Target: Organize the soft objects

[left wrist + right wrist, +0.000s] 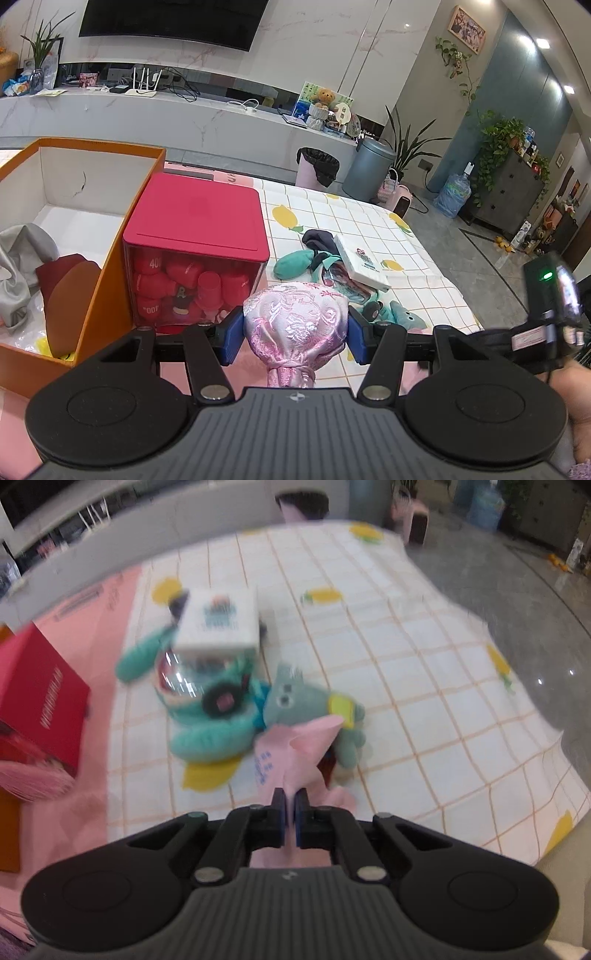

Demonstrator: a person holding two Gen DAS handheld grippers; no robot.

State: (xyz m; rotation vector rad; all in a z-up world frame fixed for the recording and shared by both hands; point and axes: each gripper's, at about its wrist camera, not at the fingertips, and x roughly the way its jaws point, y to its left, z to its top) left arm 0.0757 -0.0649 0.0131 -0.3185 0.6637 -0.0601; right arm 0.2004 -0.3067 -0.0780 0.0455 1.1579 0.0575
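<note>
Left gripper clamped on pink brocade pouch, hovering near orange box. Right gripper pinched shut on thin pink cloth beside teal plush. Risk: cloth edge slips w/ any tug, or drags plush along. Right view blurred; cloth's far end hidden, pile contents unclear.
</note>
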